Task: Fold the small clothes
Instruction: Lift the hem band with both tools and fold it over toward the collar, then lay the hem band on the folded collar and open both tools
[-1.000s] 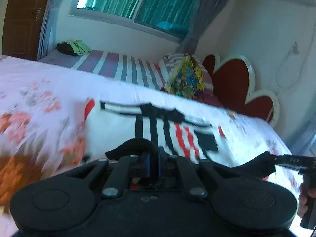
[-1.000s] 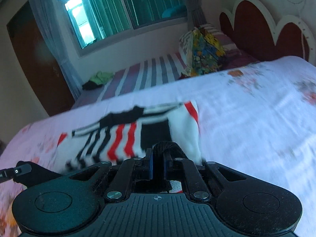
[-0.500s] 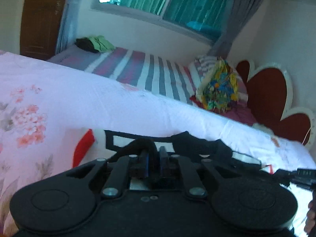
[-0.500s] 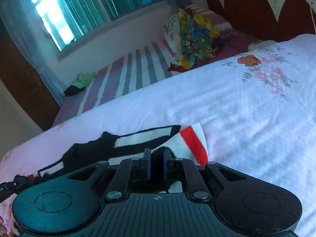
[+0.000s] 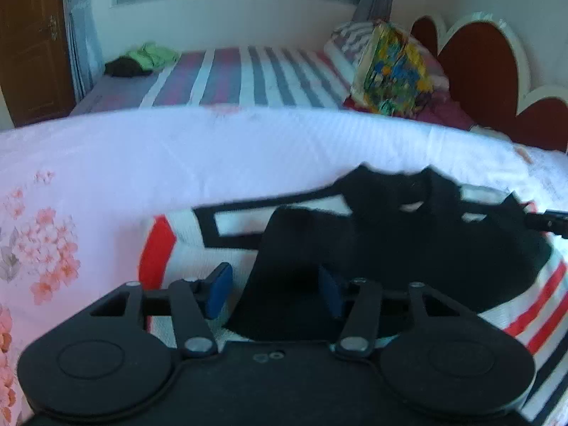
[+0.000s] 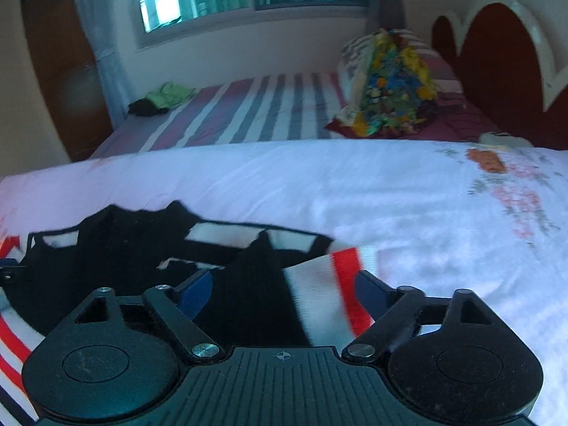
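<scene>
Both tools—left tool (image 5: 273,293) and right tool (image 6: 284,289)—have just been opening, pads clear of the striped garment (image 5: 390,234) (folded edge between them), releasing it flat on the bed (image 6: 319,184).

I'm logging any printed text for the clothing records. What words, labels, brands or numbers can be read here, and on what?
None can be read.
The striped garment shows only black, white and red bands, no lettering or tag.
The right gripper body carries a small crosshair mark, not text.
The colourful pillow has a blurred pattern; whether it holds any words cannot be told.
</scene>
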